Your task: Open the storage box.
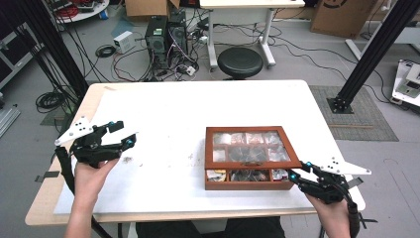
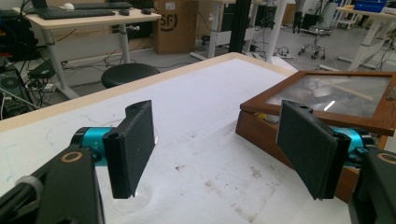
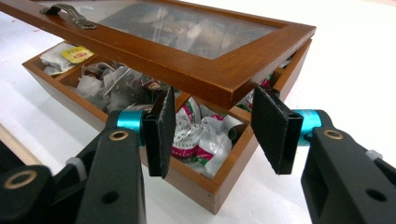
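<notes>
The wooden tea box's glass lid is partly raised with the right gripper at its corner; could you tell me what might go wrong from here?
1. The glass lid seems unclamped by the right gripper, so it might drop shut.
2. Pushing could slide the wooden tea box, since the left gripper is away from it.

box (image 2: 327,100) cut off at right edge, sachets (image 1: 246,148) under lid too blurred to ID

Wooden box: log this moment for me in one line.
wooden box: lid ajar | right gripper: jaws astride lid's front corner, grip unclear | left gripper: open, empty, above table left of box
</notes>
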A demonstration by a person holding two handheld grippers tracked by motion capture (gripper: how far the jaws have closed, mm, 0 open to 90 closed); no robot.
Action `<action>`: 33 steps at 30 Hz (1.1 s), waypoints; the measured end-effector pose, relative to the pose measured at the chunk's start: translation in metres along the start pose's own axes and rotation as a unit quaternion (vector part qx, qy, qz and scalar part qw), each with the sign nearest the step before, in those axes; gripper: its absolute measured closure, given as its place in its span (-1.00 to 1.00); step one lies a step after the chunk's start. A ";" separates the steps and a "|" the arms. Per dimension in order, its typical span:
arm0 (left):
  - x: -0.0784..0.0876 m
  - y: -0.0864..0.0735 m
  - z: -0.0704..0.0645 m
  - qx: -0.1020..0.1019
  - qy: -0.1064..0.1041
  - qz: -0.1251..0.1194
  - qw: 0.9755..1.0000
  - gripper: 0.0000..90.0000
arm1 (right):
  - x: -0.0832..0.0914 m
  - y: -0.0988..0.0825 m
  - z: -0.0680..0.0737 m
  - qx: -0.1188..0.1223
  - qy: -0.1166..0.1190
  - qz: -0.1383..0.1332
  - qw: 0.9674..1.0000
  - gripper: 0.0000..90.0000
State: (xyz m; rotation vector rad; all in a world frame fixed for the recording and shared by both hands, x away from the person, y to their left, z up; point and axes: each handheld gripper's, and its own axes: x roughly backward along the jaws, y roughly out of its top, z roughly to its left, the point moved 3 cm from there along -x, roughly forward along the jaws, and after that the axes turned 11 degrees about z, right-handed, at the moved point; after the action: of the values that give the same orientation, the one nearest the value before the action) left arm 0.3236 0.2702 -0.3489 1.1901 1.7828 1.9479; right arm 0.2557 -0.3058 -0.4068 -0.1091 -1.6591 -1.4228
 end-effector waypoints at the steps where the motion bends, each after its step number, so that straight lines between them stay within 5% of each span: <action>1: 0.000 0.000 0.000 0.000 0.000 0.000 1.000 -0.38 | 0.000 0.000 0.000 0.001 -0.003 0.000 1.000 0.18; 11: -0.001 0.000 -0.001 0.000 -0.002 -0.001 1.000 -0.38 | -0.002 -0.006 0.001 0.001 -0.024 -0.005 1.000 0.31; 15: -0.001 0.001 -0.001 -0.001 -0.002 0.000 1.000 -0.38 | 0.001 -0.006 0.002 0.002 -0.054 -0.017 0.998 0.20; 21: -0.002 0.001 -0.002 -0.003 -0.005 0.001 1.000 -0.38 | 0.003 -0.002 0.002 0.007 -0.068 -0.036 0.997 0.13; 33: -0.003 0.002 -0.003 -0.003 -0.007 0.001 1.000 -0.38 | 0.006 0.024 -0.003 0.038 -0.051 -0.057 0.996 0.11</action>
State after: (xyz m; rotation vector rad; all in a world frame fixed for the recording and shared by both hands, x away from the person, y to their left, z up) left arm 0.3238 0.2659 -0.3480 1.2006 1.7678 1.9390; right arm 0.2680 -0.3033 -0.3851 -0.0455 -1.8250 -1.4572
